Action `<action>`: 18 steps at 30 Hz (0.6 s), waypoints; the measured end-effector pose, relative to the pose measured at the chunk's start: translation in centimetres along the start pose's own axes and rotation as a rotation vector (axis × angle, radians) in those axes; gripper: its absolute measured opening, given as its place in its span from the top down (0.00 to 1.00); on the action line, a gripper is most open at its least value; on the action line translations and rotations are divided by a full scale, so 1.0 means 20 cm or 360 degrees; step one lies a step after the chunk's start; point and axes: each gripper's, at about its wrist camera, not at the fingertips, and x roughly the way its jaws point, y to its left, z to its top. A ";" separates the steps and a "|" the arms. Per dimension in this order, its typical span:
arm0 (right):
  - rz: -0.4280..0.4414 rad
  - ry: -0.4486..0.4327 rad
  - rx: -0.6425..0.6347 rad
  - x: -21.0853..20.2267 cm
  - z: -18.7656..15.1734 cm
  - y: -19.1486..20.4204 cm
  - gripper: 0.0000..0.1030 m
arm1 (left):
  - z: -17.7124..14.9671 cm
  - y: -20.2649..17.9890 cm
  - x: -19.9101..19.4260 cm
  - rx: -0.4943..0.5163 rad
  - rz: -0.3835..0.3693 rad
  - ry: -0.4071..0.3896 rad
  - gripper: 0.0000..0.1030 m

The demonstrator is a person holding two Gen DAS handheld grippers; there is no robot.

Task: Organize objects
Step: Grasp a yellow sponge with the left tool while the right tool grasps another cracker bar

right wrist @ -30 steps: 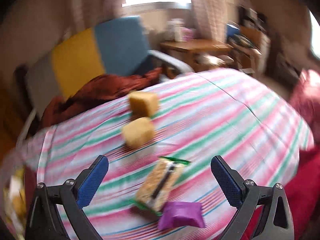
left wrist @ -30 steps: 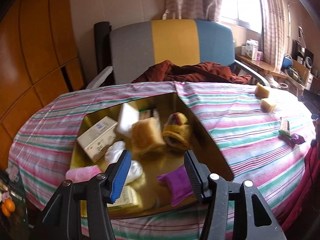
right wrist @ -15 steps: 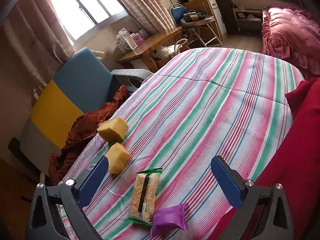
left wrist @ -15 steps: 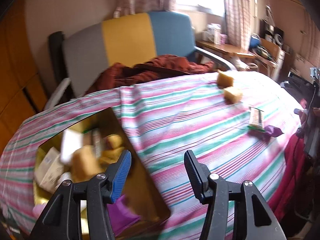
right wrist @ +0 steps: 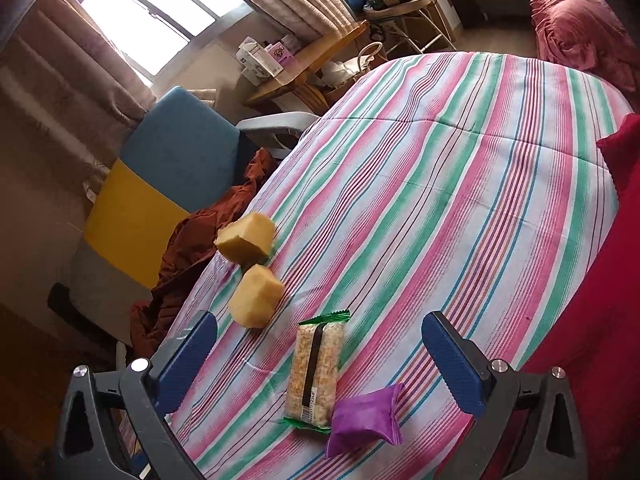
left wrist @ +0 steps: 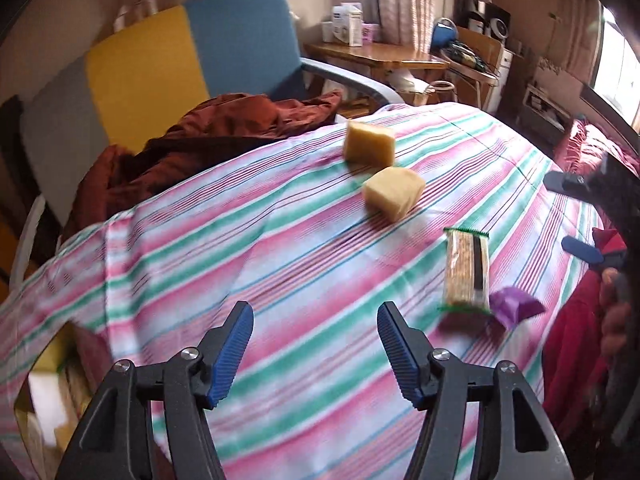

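Note:
Two yellow wrapped cakes [left wrist: 370, 144] [left wrist: 394, 192] lie on the striped cloth, with a clear rice-bar packet [left wrist: 467, 270] and a small purple packet [left wrist: 514, 308] nearer the edge. My left gripper [left wrist: 314, 336] is open and empty, above bare cloth left of them. My right gripper [right wrist: 320, 336] is open and empty, its fingers either side of the rice bar [right wrist: 316, 372], with the purple packet [right wrist: 366, 418] just in front and the cakes [right wrist: 246, 236] [right wrist: 256, 296] to the left.
A gold box [left wrist: 48, 392] holding several packets shows at the lower left of the left wrist view. A yellow, blue and grey chair [left wrist: 168, 64] with a rust-brown garment [left wrist: 208, 136] stands behind the table. A red cushion [right wrist: 600, 320] lies at the right edge.
My left gripper has swung right, from over the gold box to over the cloth facing the loose snacks. My right gripper has tilted and come closer to the rice bar. Both stay open.

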 end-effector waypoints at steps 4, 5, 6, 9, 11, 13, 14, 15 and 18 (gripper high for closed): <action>0.0059 0.0064 -0.0014 0.03 -0.01 0.01 0.00 | 0.16 -0.09 0.16 0.0112 -0.0049 -0.0014 0.35; 0.0068 0.0082 -0.0017 0.04 -0.01 0.02 0.00 | 0.21 -0.12 0.20 0.0137 -0.0057 -0.0016 0.34; 0.0083 0.0104 -0.0020 0.05 -0.02 0.02 0.00 | 0.25 -0.13 0.25 0.0160 -0.0077 -0.0014 0.33; 0.0119 0.0153 -0.0023 0.07 -0.03 0.03 0.00 | 0.35 -0.19 0.35 0.0244 -0.0124 -0.0013 0.25; 0.0133 0.0179 -0.0012 0.09 -0.03 0.02 0.00 | 0.40 -0.24 0.42 0.0327 -0.0169 -0.0012 0.20; 0.0140 0.0207 0.0003 0.10 -0.03 0.01 0.00 | 0.45 -0.29 0.49 0.0383 -0.0198 -0.0003 0.20; 0.0142 0.0223 0.0013 0.11 -0.03 0.01 0.00 | 0.46 -0.30 0.53 0.0393 -0.0212 0.0019 0.19; 0.0147 0.0235 0.0020 0.12 -0.03 0.00 0.00 | 0.48 -0.31 0.57 0.0406 -0.0227 0.0044 0.19; 0.0155 0.0258 0.0029 0.13 -0.03 0.00 0.00 | 0.50 -0.34 0.69 0.0445 -0.0239 0.0103 0.19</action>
